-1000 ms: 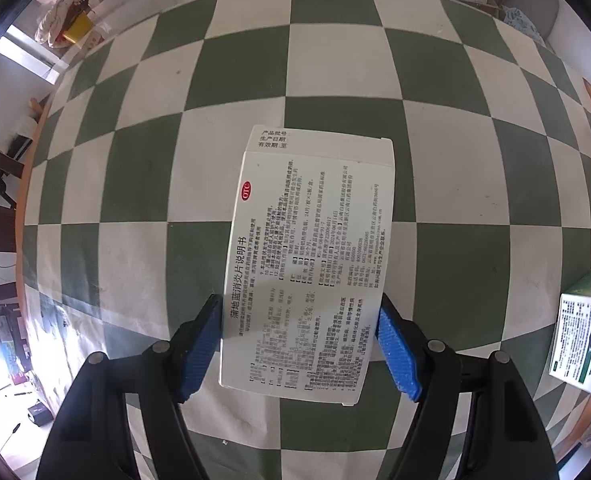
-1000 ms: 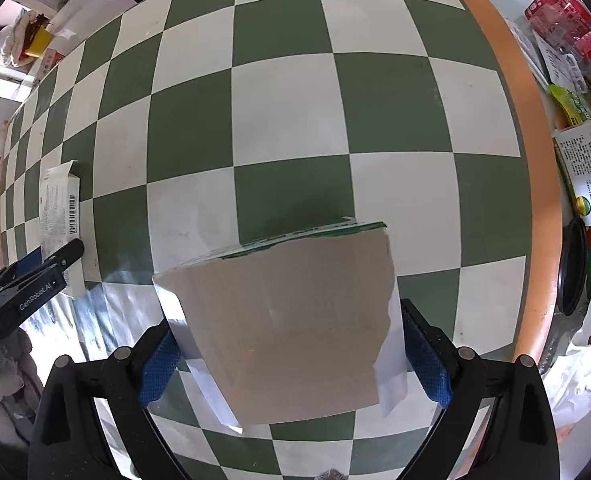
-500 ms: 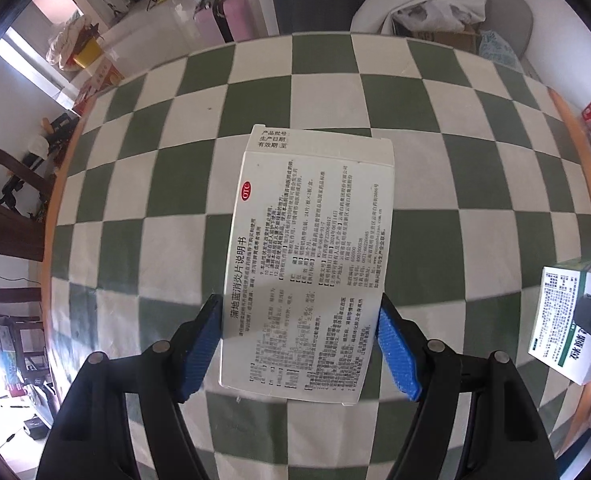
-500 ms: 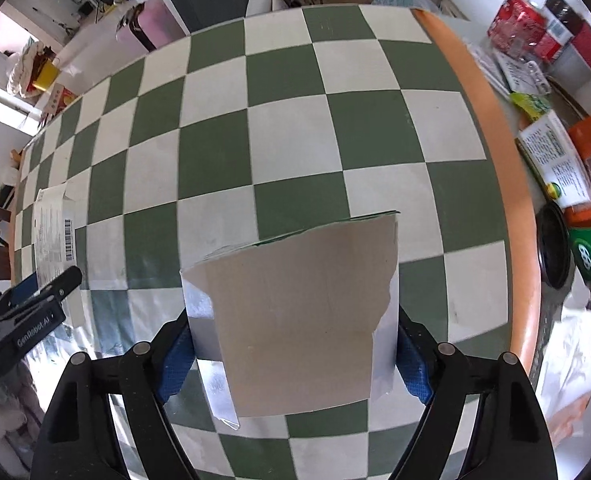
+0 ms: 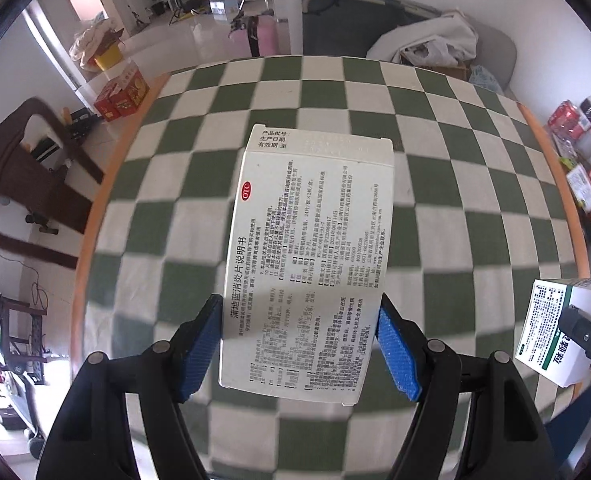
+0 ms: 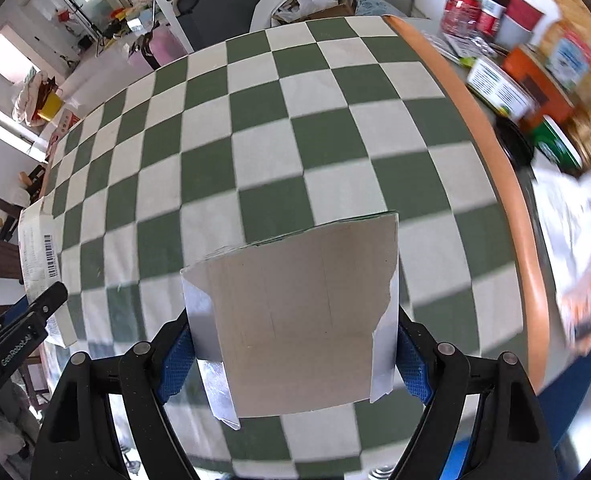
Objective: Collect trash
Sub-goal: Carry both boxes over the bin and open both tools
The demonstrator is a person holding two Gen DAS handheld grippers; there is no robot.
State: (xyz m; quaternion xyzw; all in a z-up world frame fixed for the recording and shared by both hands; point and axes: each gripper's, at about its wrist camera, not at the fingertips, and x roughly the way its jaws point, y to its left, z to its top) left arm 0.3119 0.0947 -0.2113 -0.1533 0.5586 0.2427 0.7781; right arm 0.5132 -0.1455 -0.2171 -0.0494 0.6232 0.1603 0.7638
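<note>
Two grippers are each clamping trash above the green-and-white checked bench [image 5: 335,92]: left gripper [image 5: 298,350] jaws pinching a white printed medicine box [image 5: 309,256] mid-frame; right gripper [image 6: 293,356] jaws gripping a torn grey cardboard carton [image 6: 299,320] at lower centre.

Lived-in home: desk [image 5: 447,184] under checkered cloth, wooden chair [image 5: 27,184], folding cot [image 5: 347,28] piled with laundry, soda cans [image 6: 461,8] and food boxes [image 6: 535,88] beside it.
</note>
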